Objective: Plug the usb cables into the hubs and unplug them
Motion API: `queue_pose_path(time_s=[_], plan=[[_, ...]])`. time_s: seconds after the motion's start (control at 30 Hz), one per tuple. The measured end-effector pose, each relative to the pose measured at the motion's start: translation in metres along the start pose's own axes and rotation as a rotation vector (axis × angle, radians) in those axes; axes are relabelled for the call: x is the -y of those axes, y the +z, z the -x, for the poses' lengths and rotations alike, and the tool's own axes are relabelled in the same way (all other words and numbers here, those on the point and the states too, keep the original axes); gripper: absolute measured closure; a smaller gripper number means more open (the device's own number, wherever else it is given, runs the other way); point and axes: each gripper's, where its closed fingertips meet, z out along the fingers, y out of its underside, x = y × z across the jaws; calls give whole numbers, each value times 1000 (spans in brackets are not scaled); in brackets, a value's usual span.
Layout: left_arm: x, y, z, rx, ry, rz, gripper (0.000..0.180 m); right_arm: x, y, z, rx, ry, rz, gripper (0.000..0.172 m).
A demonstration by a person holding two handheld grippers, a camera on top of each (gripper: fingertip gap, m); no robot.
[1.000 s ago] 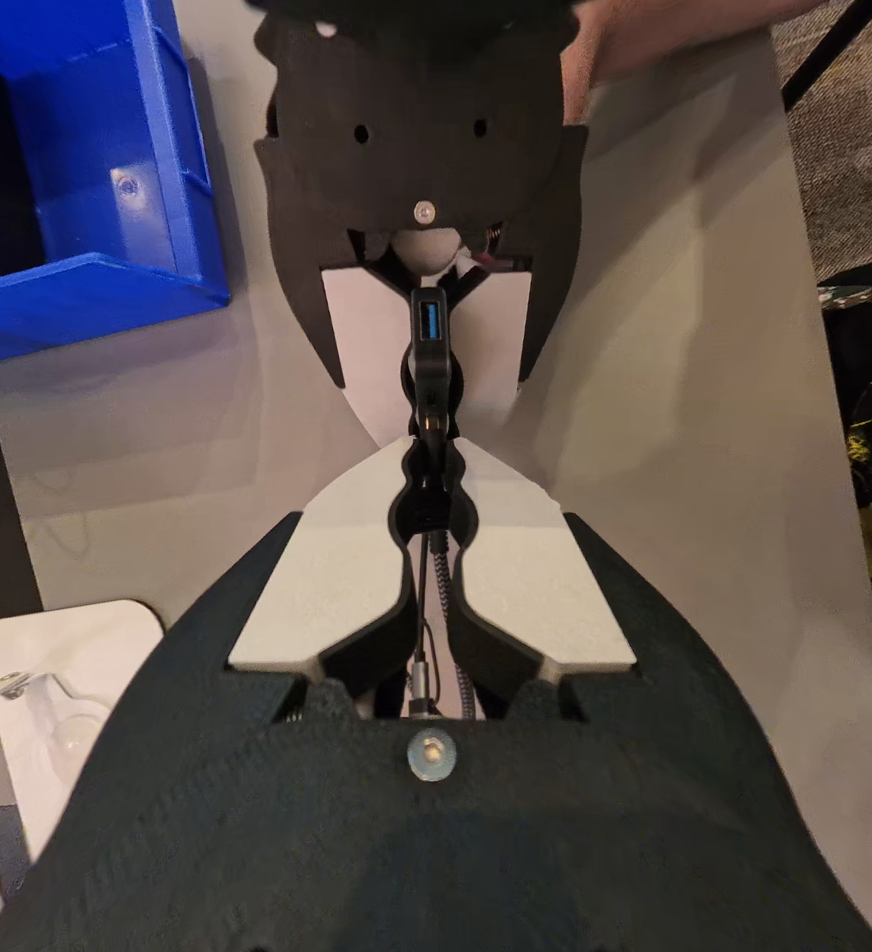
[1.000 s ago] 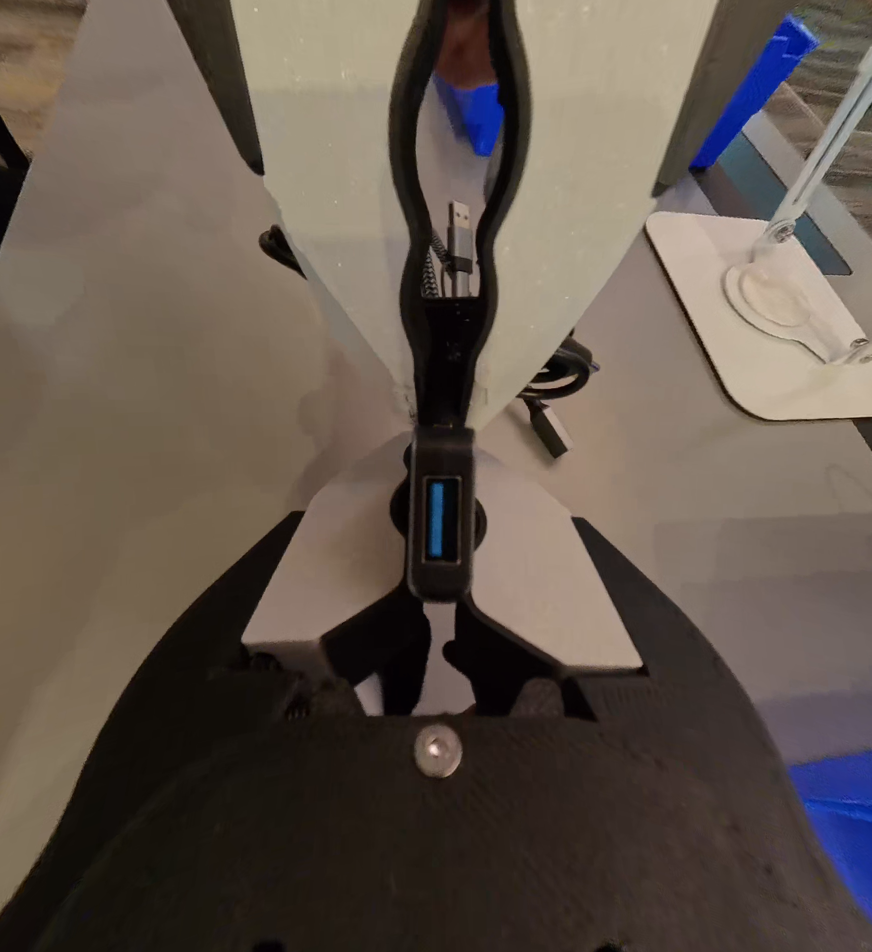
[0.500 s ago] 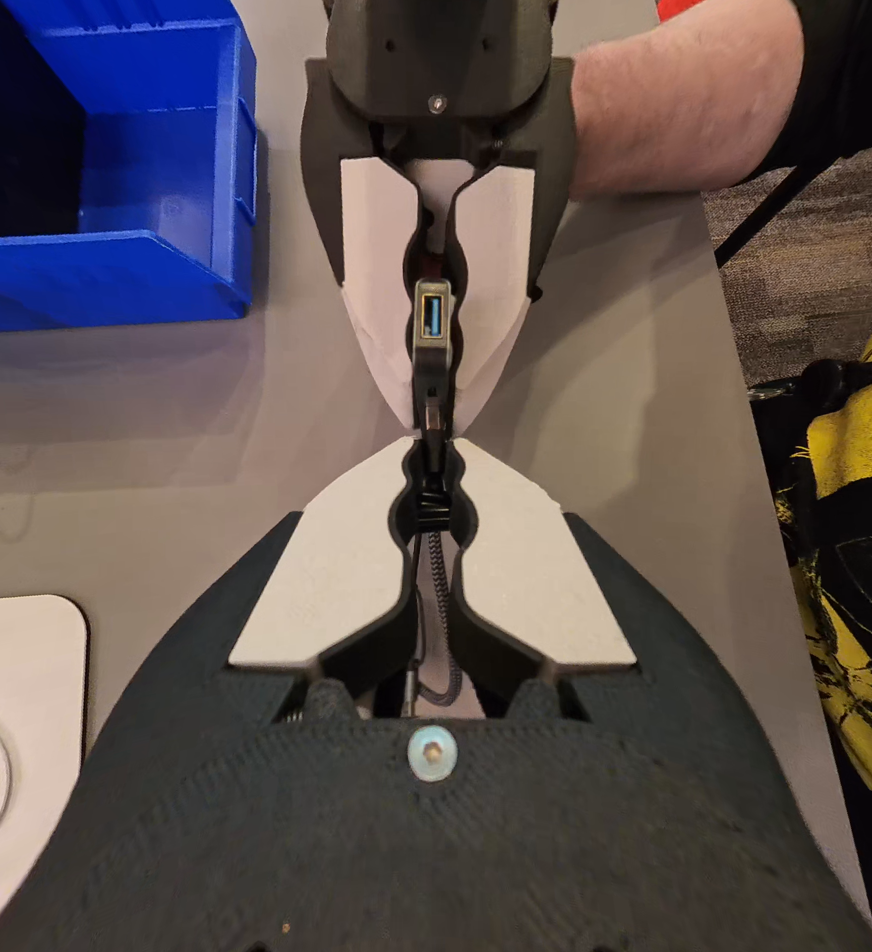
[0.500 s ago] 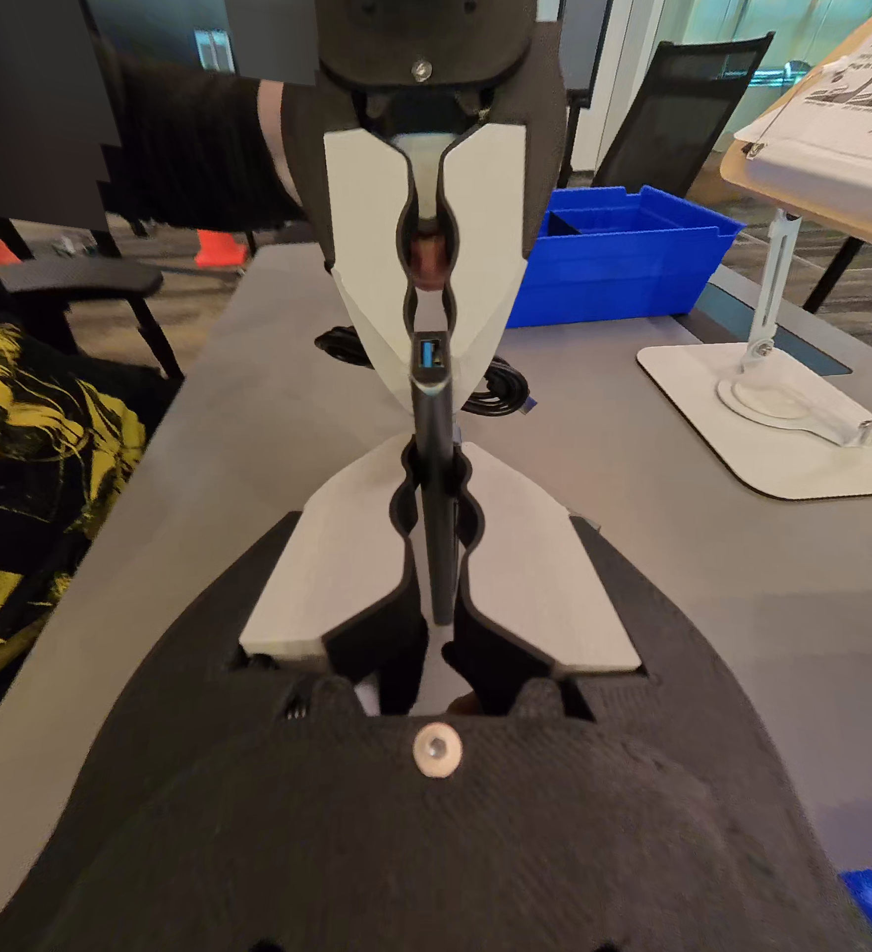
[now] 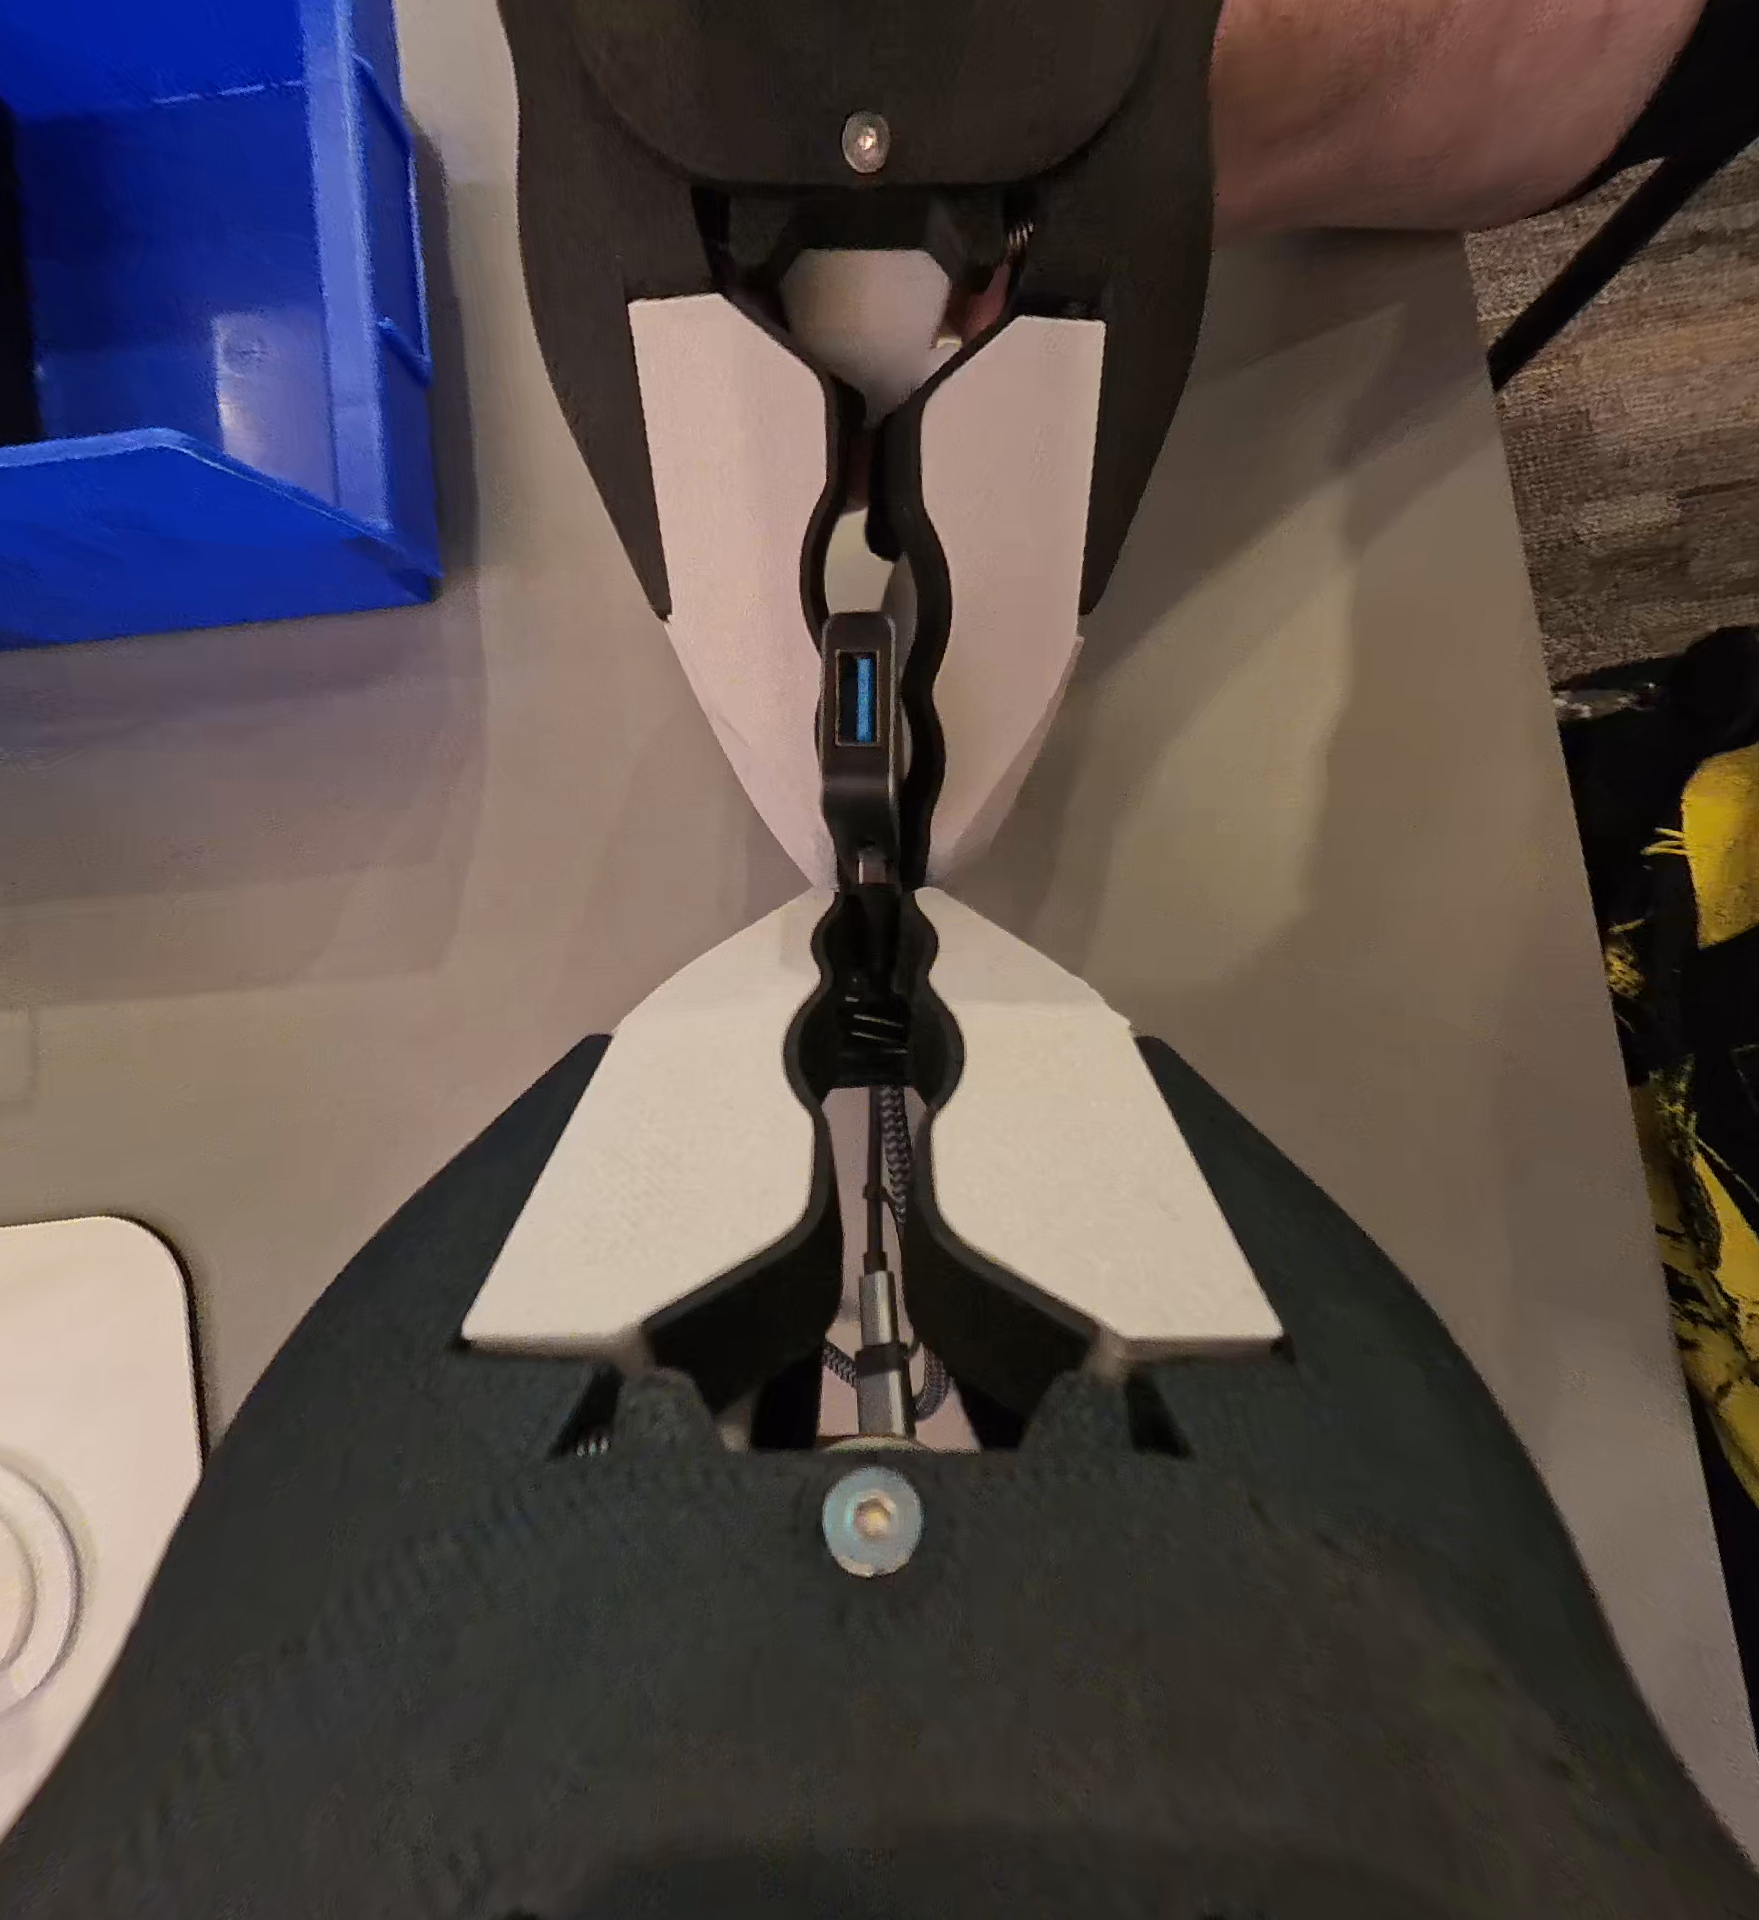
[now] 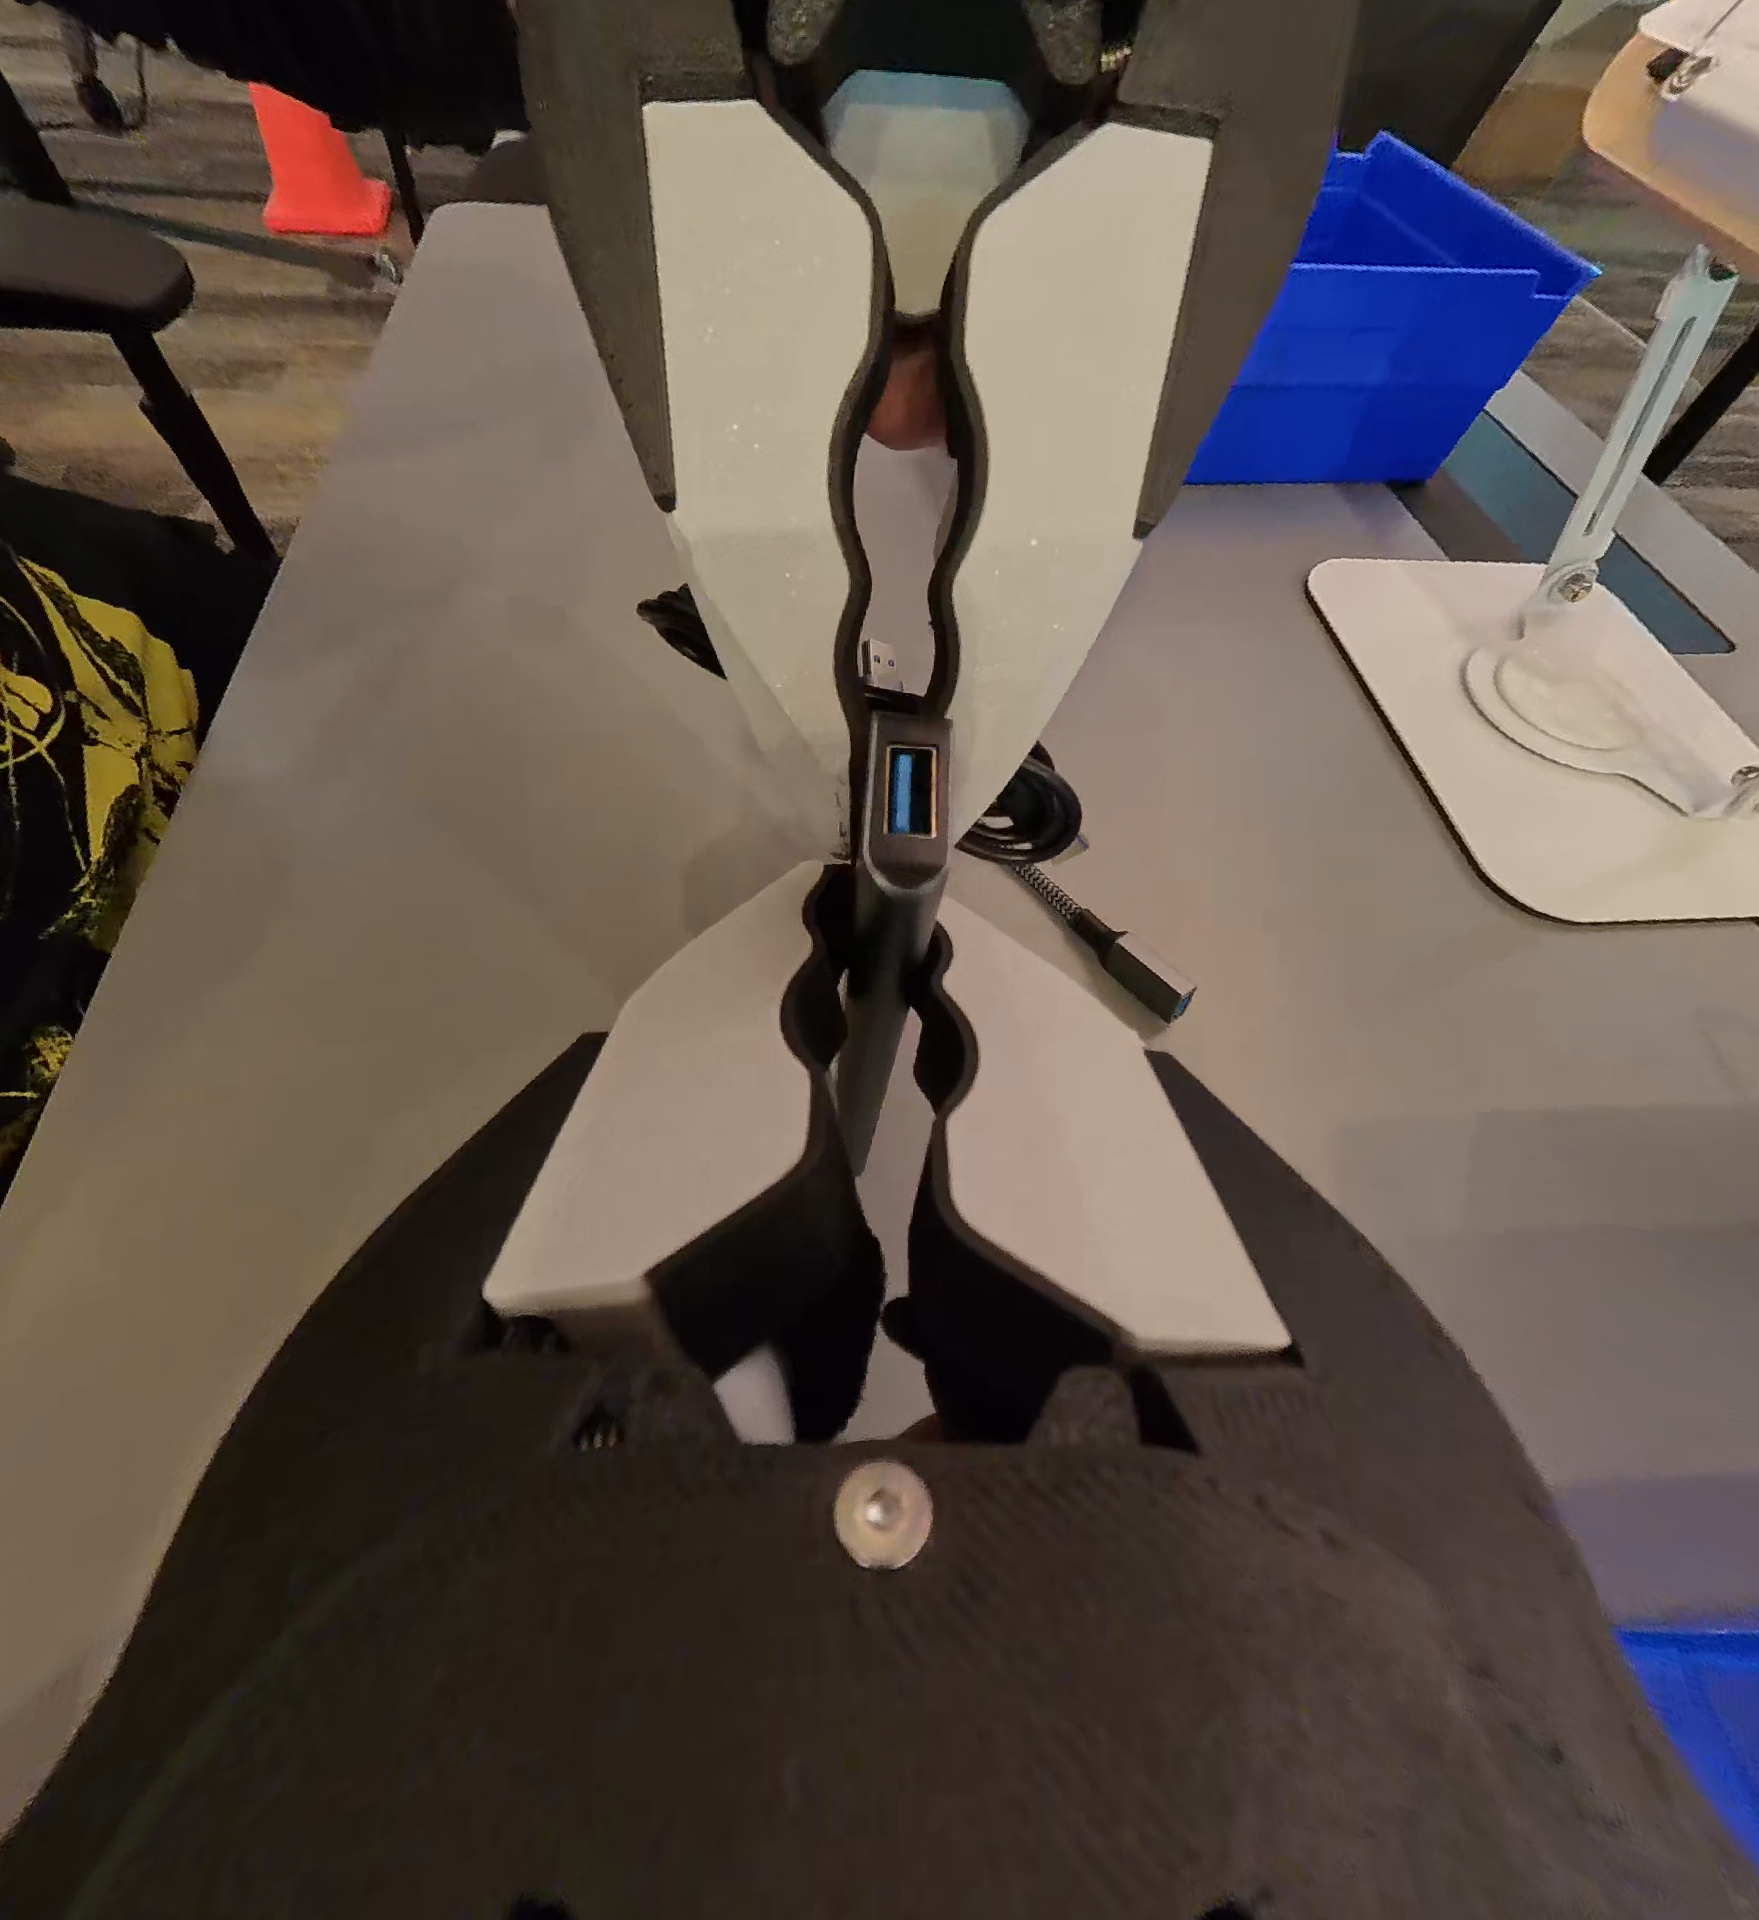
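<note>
The left claw point(image 5: 873, 894) is pinched narrow on a black USB plug point(image 5: 873, 997), both pads against its ribbed grip, with the braided cable point(image 5: 890, 1153) trailing back between the fingers. Tip to tip with it, the right claw point(image 6: 880, 894) clamps a slim dark grey hub point(image 6: 880, 997) edge-on between its pads. The plug's metal tip meets the hub's near end right where the two claws meet; how deep it sits I cannot tell. A blue port point(image 6: 911, 790) on the hub's end face shows bare.

Just beyond the right claw, to its right on the grey tabletop point(image 6: 1270, 1039), lies another braided cable with a grey connector point(image 6: 1145, 977) beside a coiled black cord point(image 6: 1036, 816). Farther right stands a white stand base point(image 6: 1581, 790), and behind it a blue bin point(image 6: 1374, 343). A bare forearm point(image 5: 1426, 114) reaches in behind the right claw.
</note>
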Motion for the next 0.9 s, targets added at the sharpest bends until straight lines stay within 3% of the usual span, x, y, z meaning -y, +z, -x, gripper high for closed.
queue_pose_path(time_s=[0.1, 0.17, 0.2, 0.4, 0.5, 0.6, 0.73, 0.9], plan=[[5, -5, 4, 2, -39, -52, 172, 4, -3, -4, 5, 38, -62, 161], [3, -14, 11, 7, -91, -72, 148, 5, -3, -6, 7, 42, -77, 162], [-2, -16, 11, 5, -94, -57, 148, 4, -4, -7, 9, 47, -83, 162], [-8, -11, 7, 35, -22, -28, 170, 5, -1, -6, 24, 64, -104, 161], [-6, -12, 10, 46, -37, -48, 170, 8, -3, -9, 6, 65, -129, 161], [-9, -14, 13, 47, -63, -74, 170, 11, -10, -12, 10, 84, -160, 150], [-7, -17, 12, 41, -74, -105, 171, 16, -19, -15, 14, 101, -215, 161], [-9, -14, 12, 63, -34, -64, 171, 14, -18, -12, 13, 78, -188, 163]])
